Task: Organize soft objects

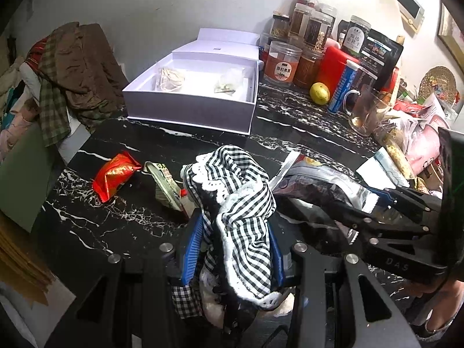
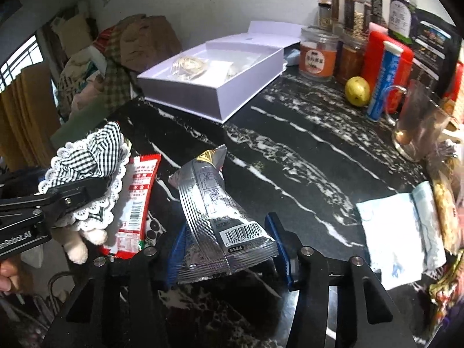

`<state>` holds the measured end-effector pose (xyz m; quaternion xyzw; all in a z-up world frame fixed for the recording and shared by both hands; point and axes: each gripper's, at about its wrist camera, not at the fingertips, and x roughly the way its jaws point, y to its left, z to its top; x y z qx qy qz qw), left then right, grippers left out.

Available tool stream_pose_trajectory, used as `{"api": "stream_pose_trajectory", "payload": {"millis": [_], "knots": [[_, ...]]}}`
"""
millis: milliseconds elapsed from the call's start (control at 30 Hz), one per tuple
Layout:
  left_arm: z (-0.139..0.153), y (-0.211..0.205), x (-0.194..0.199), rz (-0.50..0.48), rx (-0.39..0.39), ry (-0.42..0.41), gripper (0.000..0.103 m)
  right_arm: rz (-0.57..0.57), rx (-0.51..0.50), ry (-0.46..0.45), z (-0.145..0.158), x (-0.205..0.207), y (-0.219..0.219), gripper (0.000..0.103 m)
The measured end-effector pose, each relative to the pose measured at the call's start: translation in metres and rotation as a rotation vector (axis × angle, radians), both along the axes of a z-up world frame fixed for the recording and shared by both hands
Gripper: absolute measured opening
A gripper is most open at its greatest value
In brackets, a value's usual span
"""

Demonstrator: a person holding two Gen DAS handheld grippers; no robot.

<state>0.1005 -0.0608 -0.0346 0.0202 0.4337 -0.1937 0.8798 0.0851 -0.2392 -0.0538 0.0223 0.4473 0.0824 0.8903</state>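
My left gripper (image 1: 232, 249) is shut on a soft doll in a black-and-white gingham dress with white lace trim (image 1: 240, 217); it also shows in the right wrist view (image 2: 87, 179), held above the table's left edge, with a cream plush leg hanging below. My right gripper (image 2: 226, 246) is shut on a silver foil snack packet (image 2: 220, 217), which stands up between the blue pads. In the left wrist view the right gripper (image 1: 374, 200) holds that packet (image 1: 319, 185) just right of the doll.
An open white box (image 1: 200, 92) stands at the back of the black marble table (image 1: 121, 232). A red snack packet (image 1: 116, 174) and a green packet (image 1: 162, 185) lie left. Jars (image 1: 281, 63), a lemon (image 1: 319, 92), a glass mug (image 1: 365, 110) and bags crowd the right. Clothes (image 1: 72, 69) pile left.
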Motion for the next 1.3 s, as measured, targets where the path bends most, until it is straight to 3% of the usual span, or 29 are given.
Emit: {"api": "stream_pose_trajectory", "payload": {"millis": [533,600,633,667,733,933,1000,1067,1100,1300], "knots": [[0.041,-0.007,-0.009,-0.035,-0.035,-0.107,0.041,-0.026,0.042,-0.126,0.049,-0.028,-0.011,0.050],[0.046,-0.008,-0.008,-0.037,-0.041,-0.127,0.041,-0.021,0.045,-0.145,0.056,-0.029,-0.011,0.041],[0.048,-0.009,-0.007,-0.036,-0.041,-0.133,0.041,-0.014,0.053,-0.151,0.059,-0.029,-0.011,0.027],[0.048,-0.009,-0.006,-0.034,-0.043,-0.134,0.041,-0.013,0.046,-0.154,0.060,-0.028,-0.010,0.024],[0.048,-0.009,-0.005,-0.034,-0.051,-0.132,0.041,-0.022,0.014,-0.145,0.056,-0.025,-0.009,0.024],[0.040,-0.011,-0.006,-0.050,-0.049,-0.099,0.041,-0.041,0.063,-0.050,0.031,-0.026,-0.020,0.024],[0.039,-0.011,-0.008,-0.054,-0.050,-0.095,0.041,-0.049,0.075,-0.030,0.027,-0.028,-0.022,0.027],[0.038,-0.011,-0.009,-0.055,-0.052,-0.089,0.041,-0.058,0.095,-0.003,0.022,-0.027,-0.023,0.058],[0.038,-0.011,-0.009,-0.053,-0.052,-0.085,0.041,-0.060,0.097,0.004,0.021,-0.027,-0.023,0.064],[0.031,-0.007,-0.009,-0.035,-0.042,-0.062,0.041,-0.020,0.100,0.046,0.009,-0.020,-0.009,0.067]]}}
